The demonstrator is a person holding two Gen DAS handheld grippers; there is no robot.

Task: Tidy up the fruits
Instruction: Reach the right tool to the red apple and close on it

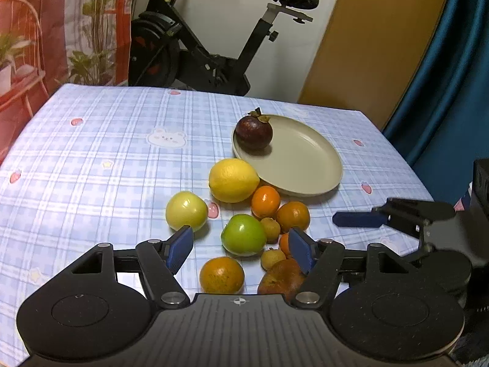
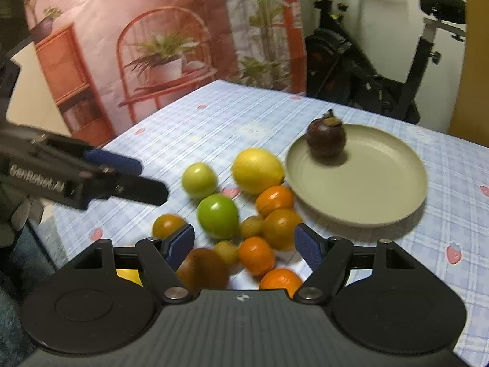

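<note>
A beige plate [image 1: 305, 159] [image 2: 382, 177] holds one dark purple mangosteen [image 1: 253, 131] [image 2: 326, 137]. In front of it on the checked cloth lie a lemon [image 1: 233, 179] [image 2: 257, 170], a yellow-green fruit [image 1: 186, 211] [image 2: 199, 179], a green apple [image 1: 243, 235] [image 2: 217, 216], several oranges [image 1: 266, 201] [image 2: 274, 199], small brownish fruits [image 1: 270, 228] and a reddish-brown fruit [image 1: 282, 278] [image 2: 203, 269]. My left gripper [image 1: 241, 250] is open over the pile, empty. My right gripper [image 2: 244, 243] is open and empty above the near fruits; it shows at the right of the left wrist view [image 1: 357, 218].
The table's blue checked cloth [image 1: 107, 159] [image 2: 452, 214] ends at the far and side edges. An exercise bike [image 1: 214, 46] [image 2: 382, 61] stands behind the table, with a printed backdrop [image 2: 152, 46] on the left and a blue curtain [image 1: 443, 76] on the right.
</note>
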